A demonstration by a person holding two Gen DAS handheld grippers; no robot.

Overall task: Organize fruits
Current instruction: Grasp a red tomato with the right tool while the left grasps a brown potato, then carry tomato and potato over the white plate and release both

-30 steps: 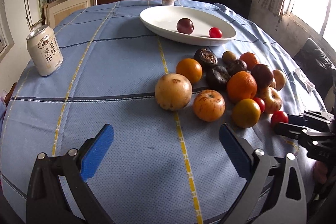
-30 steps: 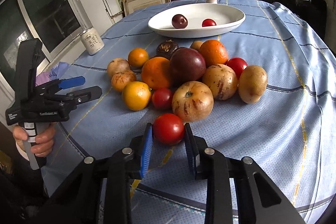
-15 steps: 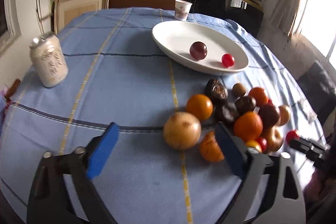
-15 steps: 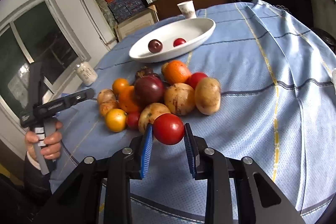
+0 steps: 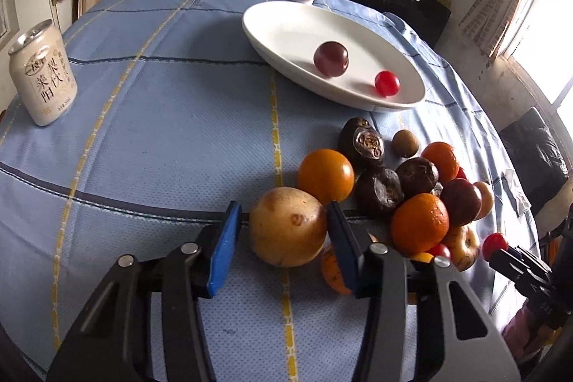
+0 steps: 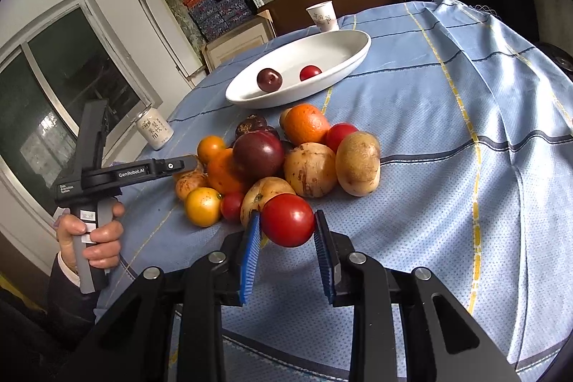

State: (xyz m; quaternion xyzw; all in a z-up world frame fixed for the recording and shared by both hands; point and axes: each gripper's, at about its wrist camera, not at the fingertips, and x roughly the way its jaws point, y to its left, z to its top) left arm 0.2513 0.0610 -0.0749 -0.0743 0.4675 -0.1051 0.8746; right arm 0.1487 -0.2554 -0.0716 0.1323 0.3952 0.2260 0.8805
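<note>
On my left gripper (image 6: 186, 163) body, "GenRobot.AI" reads clearly; can (image 5: 42, 76) text Chinese. Near pile edge, its jaws are closing around the tan round fruit (image 5: 288, 231), left pad not yet touching. My right gripper (image 6: 287, 231) pinches a red tomato (image 6: 288, 220) aloft. Plate (image 5: 272, 24) far; pile's rear fruits hidden.

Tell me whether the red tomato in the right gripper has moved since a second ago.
Yes. The red tomato has been lifted off the tablecloth and now hangs clamped in the right gripper, nearer the fruit pile.

black gripper (image 6: 286, 260) frames, blue ribbed pads, silver screws; white cuff (image 6: 66, 265) under dark sleeve.
</note>
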